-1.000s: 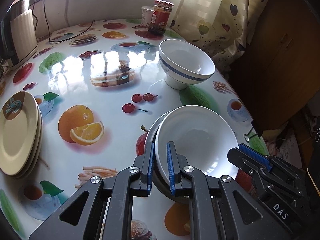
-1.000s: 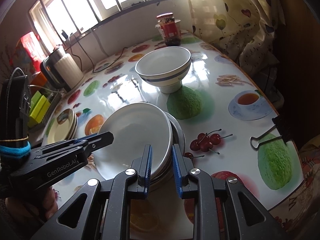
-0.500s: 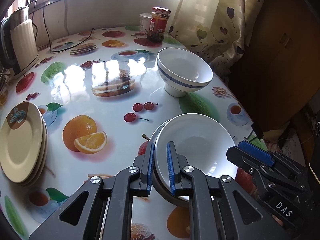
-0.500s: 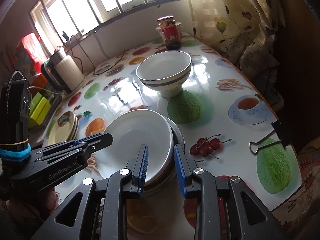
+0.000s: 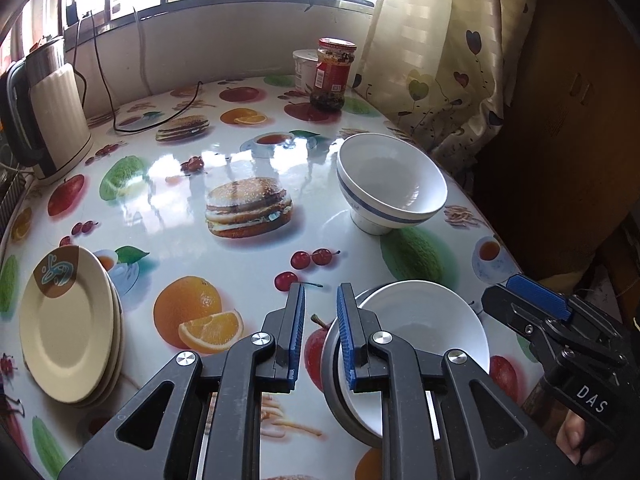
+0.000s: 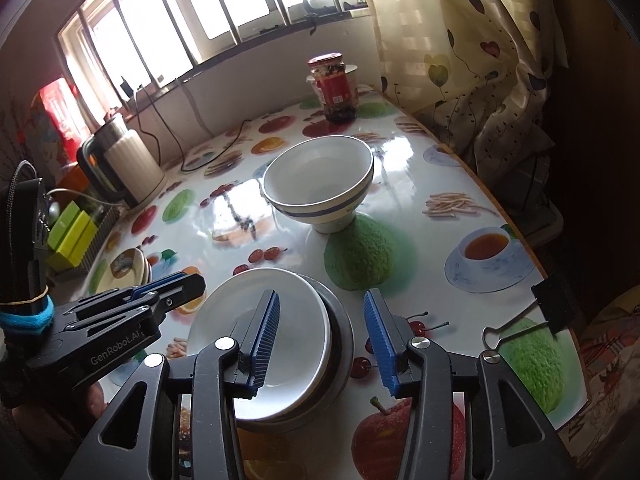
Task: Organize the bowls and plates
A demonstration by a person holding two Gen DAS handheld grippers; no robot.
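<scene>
A shallow white dish [image 5: 424, 332] sits in a grey dish [image 5: 330, 364] near the table's front edge; both show in the right wrist view [image 6: 280, 320]. My left gripper [image 5: 320, 340] is open, just left of the stack's rim and holding nothing. My right gripper [image 6: 320, 340] is open wide above the stack, empty. A white bowl with a blue stripe [image 5: 390, 188] stands upright farther back, also in the right wrist view [image 6: 320, 184]. A stack of cream plates [image 5: 68, 324] lies at the left.
The table has a glossy fruit-print cloth [image 5: 240, 256]. A kettle [image 5: 52, 120] stands at the back left, a red-label jar [image 5: 332, 76] and a white tub at the back. A binder clip [image 6: 536, 312] lies near the right edge. A curtain [image 5: 440, 60] hangs at right.
Both grippers have opened and let go of the white dish's rim, and both have drawn back and up. The stacked dishes now rest on the table.
</scene>
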